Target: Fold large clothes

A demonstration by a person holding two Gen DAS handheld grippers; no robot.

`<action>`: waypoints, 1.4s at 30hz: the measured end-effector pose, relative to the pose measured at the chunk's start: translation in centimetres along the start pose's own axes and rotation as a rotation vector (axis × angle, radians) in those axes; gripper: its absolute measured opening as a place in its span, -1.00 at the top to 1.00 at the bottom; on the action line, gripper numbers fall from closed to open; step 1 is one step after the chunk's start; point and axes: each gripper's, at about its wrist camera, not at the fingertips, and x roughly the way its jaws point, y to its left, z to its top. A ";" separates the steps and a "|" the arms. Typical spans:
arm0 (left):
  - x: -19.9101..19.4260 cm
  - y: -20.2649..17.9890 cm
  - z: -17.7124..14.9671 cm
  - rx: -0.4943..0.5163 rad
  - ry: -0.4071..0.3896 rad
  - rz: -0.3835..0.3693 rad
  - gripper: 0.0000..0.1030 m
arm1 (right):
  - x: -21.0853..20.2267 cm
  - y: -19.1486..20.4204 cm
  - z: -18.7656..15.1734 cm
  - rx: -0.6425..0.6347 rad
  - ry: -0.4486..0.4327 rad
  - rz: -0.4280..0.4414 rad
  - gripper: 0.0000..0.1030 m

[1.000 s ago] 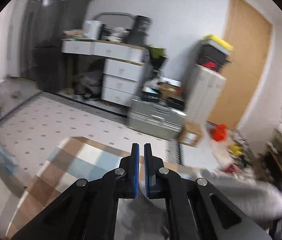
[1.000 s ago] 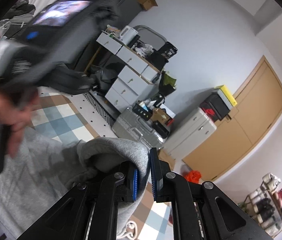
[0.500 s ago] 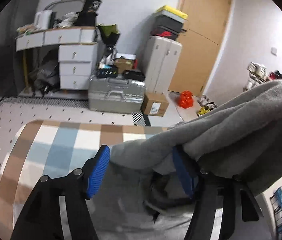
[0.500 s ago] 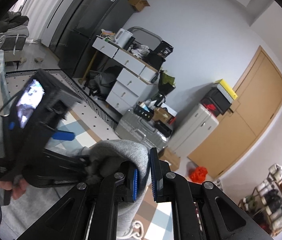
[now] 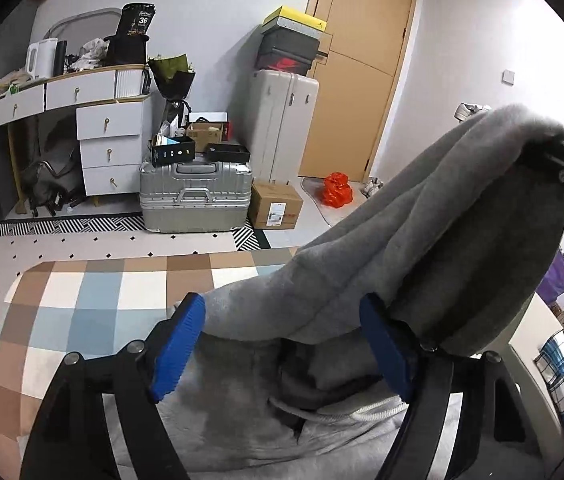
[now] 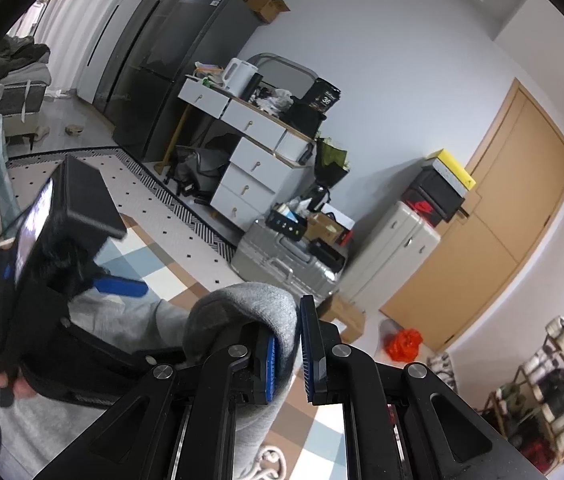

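A grey hooded sweatshirt [image 5: 421, 248] lies on a checked rug [image 5: 82, 300], with one part lifted up. My right gripper [image 6: 287, 354] is shut on a fold of that grey sweatshirt [image 6: 258, 312] and holds it raised. My left gripper [image 5: 282, 340] is open wide, its blue pads on either side of the hanging fold, just above the cloth on the rug. The left gripper's body [image 6: 42, 280] shows at the left of the right wrist view, held by a hand. A white drawstring [image 6: 270, 460] hangs below.
A silver suitcase [image 5: 196, 196], a cardboard box [image 5: 276, 210] and a white drawer unit [image 5: 110, 148] stand beyond the rug. A wooden door [image 5: 361, 72] and an orange bag [image 5: 337, 194] are at the back right. A shoe rack [image 6: 541, 392] stands at the right.
My left gripper has opened from shut and swung round to the lifted fold, closing in on it. My right gripper keeps its hold on the sweatshirt, nearly still.
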 end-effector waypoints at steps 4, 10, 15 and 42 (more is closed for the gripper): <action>0.0 -1.2 -0.2 0.070 -0.016 0.006 -0.67 | -0.1 -0.3 0.0 0.029 0.002 0.009 0.80; 0.5 -1.9 0.0 0.124 -0.027 0.081 -0.67 | -0.2 -0.3 0.2 0.032 -0.001 0.015 0.80; 1.6 -1.4 2.3 0.130 -0.092 0.175 -0.67 | -0.7 -0.4 0.2 0.026 -0.009 0.028 0.80; -10.6 -4.2 -2.5 0.020 -0.110 0.183 0.78 | -9.8 4.2 -4.6 -0.015 -0.020 0.023 0.81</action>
